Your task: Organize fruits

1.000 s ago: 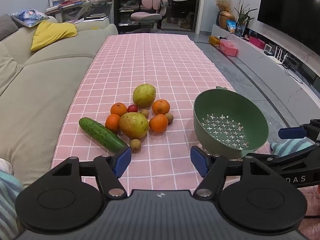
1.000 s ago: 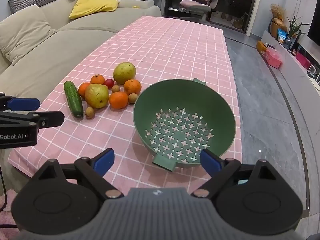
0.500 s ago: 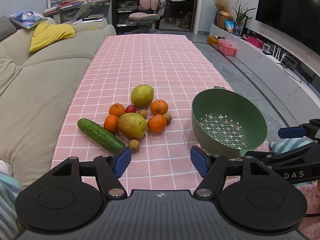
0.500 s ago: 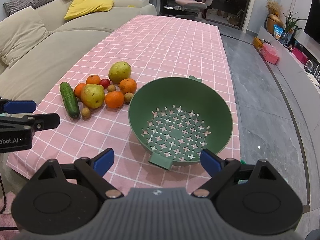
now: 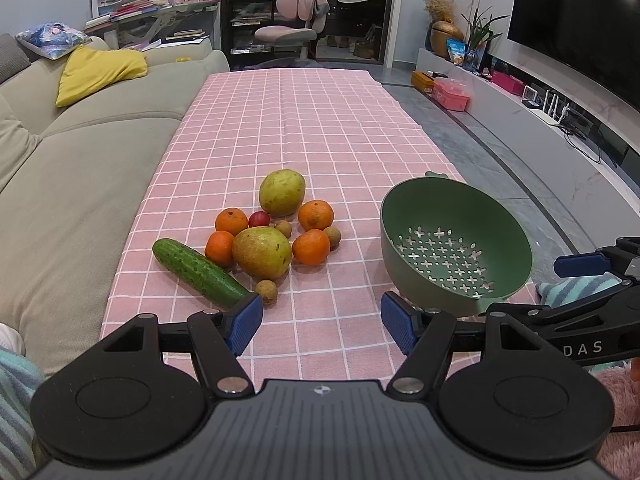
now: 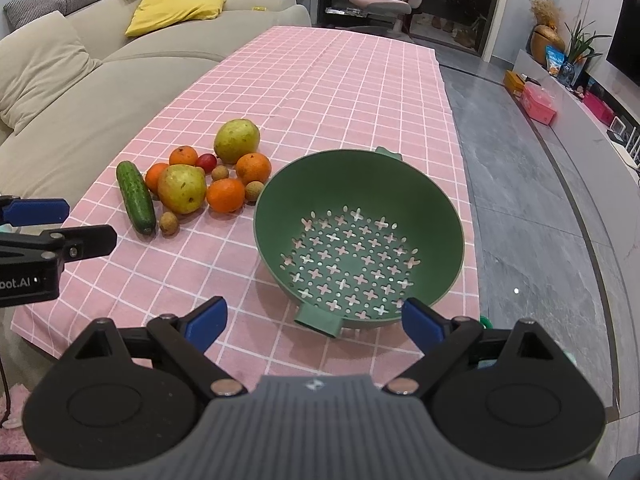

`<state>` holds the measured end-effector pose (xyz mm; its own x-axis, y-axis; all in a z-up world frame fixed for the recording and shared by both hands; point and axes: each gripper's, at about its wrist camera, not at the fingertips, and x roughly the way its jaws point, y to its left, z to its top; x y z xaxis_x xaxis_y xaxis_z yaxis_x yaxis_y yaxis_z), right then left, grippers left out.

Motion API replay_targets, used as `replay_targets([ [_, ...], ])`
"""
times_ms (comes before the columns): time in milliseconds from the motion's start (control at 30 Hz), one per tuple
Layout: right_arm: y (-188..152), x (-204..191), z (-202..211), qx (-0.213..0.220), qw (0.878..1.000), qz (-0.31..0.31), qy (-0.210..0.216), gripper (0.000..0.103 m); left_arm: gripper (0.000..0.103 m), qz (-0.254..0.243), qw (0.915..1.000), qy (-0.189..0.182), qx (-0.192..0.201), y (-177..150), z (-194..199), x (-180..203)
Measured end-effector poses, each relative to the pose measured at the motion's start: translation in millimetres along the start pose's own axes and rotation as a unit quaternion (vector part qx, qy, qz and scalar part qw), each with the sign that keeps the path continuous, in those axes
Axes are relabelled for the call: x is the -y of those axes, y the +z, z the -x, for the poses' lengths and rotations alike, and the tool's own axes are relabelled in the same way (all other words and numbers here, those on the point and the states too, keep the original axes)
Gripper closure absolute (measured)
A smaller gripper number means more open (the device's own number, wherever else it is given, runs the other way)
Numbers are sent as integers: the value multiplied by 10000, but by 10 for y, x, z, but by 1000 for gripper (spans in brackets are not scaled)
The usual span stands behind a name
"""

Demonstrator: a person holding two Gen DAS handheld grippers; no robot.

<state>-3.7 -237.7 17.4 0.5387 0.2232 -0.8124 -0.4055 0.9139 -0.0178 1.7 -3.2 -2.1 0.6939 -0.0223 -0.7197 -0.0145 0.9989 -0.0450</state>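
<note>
Left wrist view catches "DAS" printed on the right gripper point(image 5: 580, 276), and the right wrist view reads "bot.AI" on the left gripper point(image 5: 322, 322). Both sets of blue-padded fingers point(image 6: 206, 322) are spread wide, gripping nothing. Dark green cucumber point(image 6: 136, 197), oranges point(image 6: 225, 195) and pears point(image 6: 182, 189) cluster on the pink checked tablecloth point(image 6: 320, 92), left of the empty green perforated colander point(image 6: 358, 236).

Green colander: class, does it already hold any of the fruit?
No. In the right wrist view the green colander shows only its bare perforated bottom, while the fruit pile lies on the pink tablecloth beside it.
</note>
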Motion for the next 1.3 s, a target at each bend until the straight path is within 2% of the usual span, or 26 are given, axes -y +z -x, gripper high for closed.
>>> replay_targets([
  [1300, 2, 28, -53, -109, 9999, -80, -47, 11, 23, -19, 10000, -2, 8, -2, -6, 25],
])
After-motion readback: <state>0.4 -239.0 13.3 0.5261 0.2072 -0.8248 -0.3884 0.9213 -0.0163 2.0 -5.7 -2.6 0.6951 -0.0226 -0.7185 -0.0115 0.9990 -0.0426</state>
